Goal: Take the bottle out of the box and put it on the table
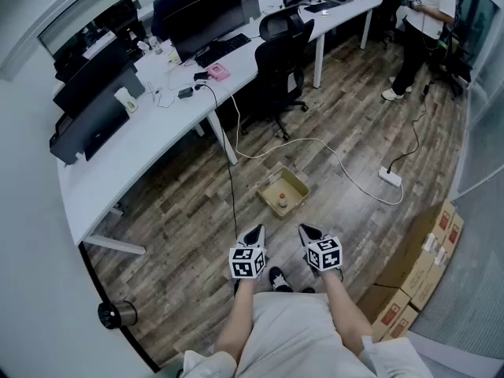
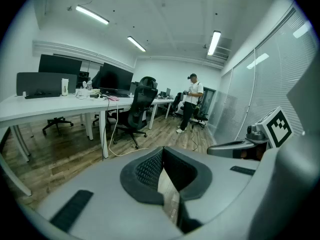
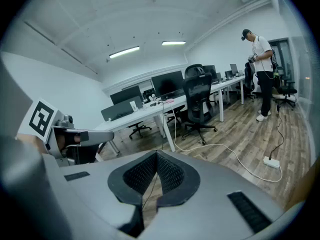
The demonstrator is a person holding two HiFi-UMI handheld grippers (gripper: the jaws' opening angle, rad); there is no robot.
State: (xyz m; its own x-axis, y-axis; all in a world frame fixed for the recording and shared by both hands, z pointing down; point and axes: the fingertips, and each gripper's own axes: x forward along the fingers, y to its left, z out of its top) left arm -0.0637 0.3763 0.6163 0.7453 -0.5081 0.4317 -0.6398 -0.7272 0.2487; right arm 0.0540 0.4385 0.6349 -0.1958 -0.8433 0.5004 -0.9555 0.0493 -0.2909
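An open cardboard box (image 1: 293, 184) lies on the wooden floor in the head view, with a small bottle (image 1: 282, 201) with a dark cap standing inside it. My left gripper (image 1: 256, 233) and right gripper (image 1: 308, 231) hover side by side nearer to me than the box, apart from it, both pointing toward it. The left gripper (image 2: 162, 152) has its jaws together with nothing between them. The right gripper (image 3: 156, 155) is likewise shut and empty. The long white table (image 1: 157, 136) runs along the left of the box. Neither gripper view shows the box or the bottle.
A black office chair (image 1: 279, 61) stands at the table beyond the box. A white cable and power strip (image 1: 390, 177) lie on the floor to the right. Stacked cartons (image 1: 417, 266) sit at the right wall. A person (image 1: 421, 22) stands far off.
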